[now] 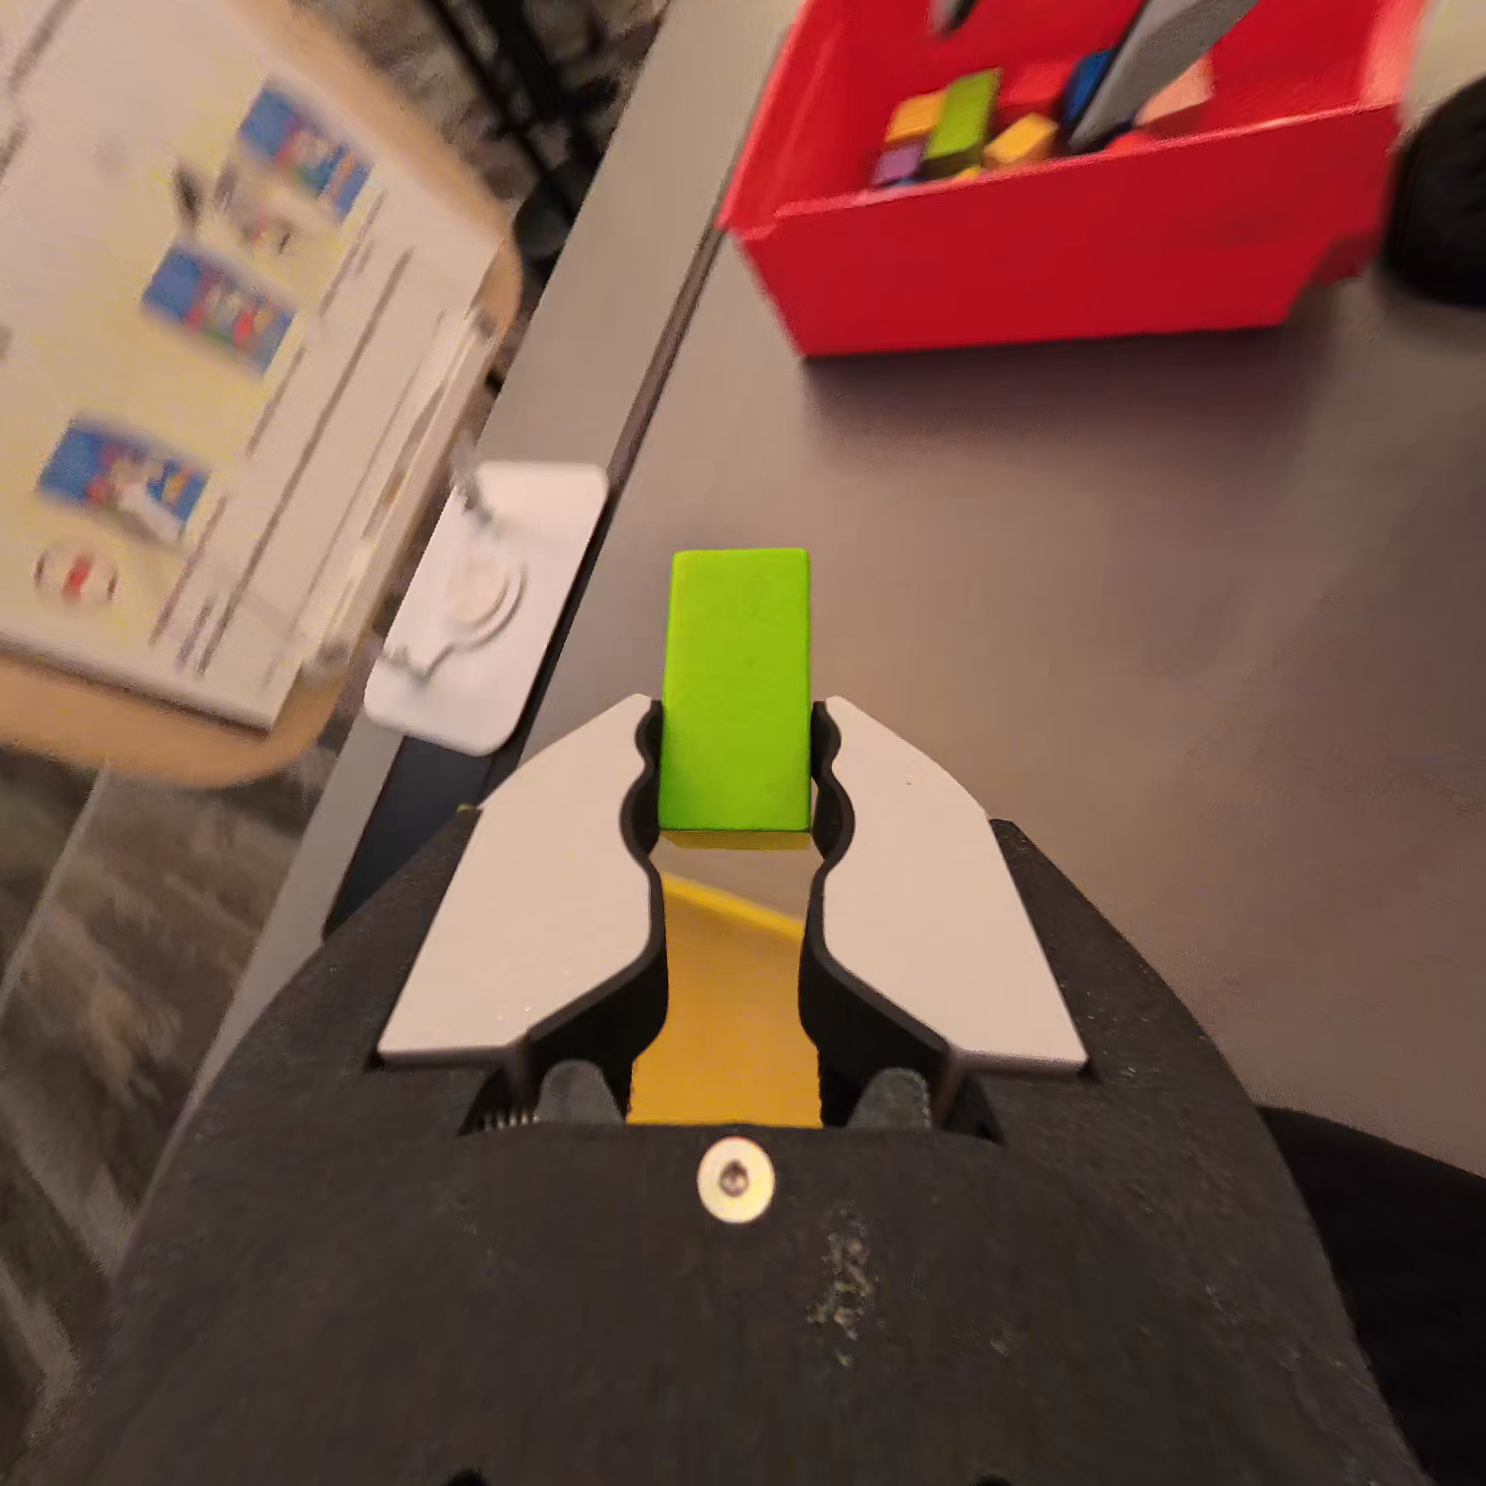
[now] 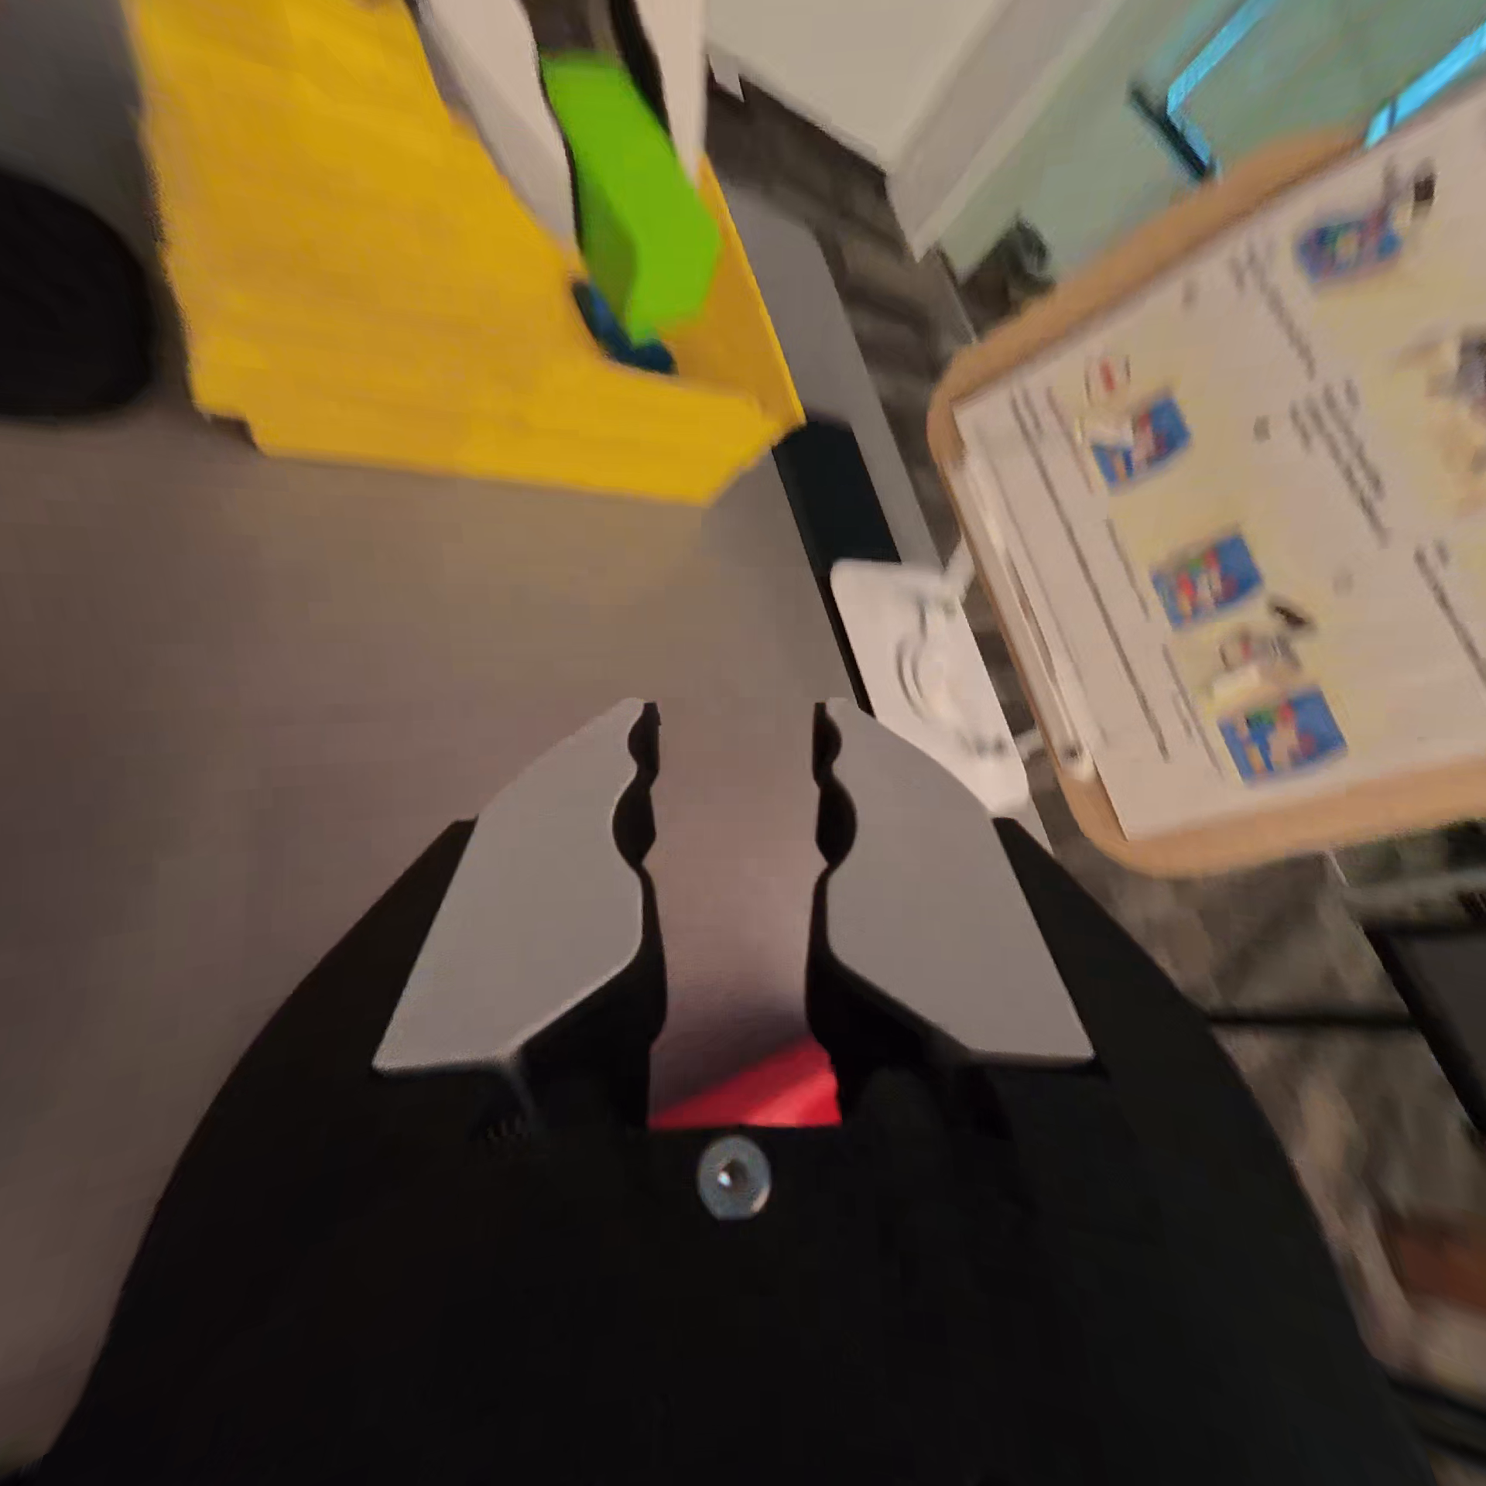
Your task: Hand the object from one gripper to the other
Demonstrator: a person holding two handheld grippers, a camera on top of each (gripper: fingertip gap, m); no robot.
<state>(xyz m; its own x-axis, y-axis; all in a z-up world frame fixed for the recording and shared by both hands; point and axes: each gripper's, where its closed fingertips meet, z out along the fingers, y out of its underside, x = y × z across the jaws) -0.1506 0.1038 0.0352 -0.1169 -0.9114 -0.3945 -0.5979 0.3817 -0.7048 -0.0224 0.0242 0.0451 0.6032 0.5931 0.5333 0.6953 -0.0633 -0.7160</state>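
Observation:
My left gripper [image 1: 736, 708] is shut on a bright green rectangular block [image 1: 736, 683], which sticks out past the fingertips above the dark table [image 1: 1045, 643]. The right wrist view shows the same green block [image 2: 643, 209] held by the left gripper's grey fingers [image 2: 498, 104], far off above a yellow bin [image 2: 362, 281]. My right gripper [image 2: 736, 712] is open and empty above the table, with a gap between its jaws. One right finger [image 1: 1158, 72] shows in the left wrist view above the red bin [image 1: 1085, 257].
The red bin holds several coloured blocks [image 1: 965, 121]. Something blue [image 2: 623, 338] lies in the yellow bin. A printed sheet on a wooden board [image 1: 201, 362] stands past the table's edge, beside a white plate [image 1: 482, 611]. A black round object [image 2: 56, 297] sits beside the yellow bin.

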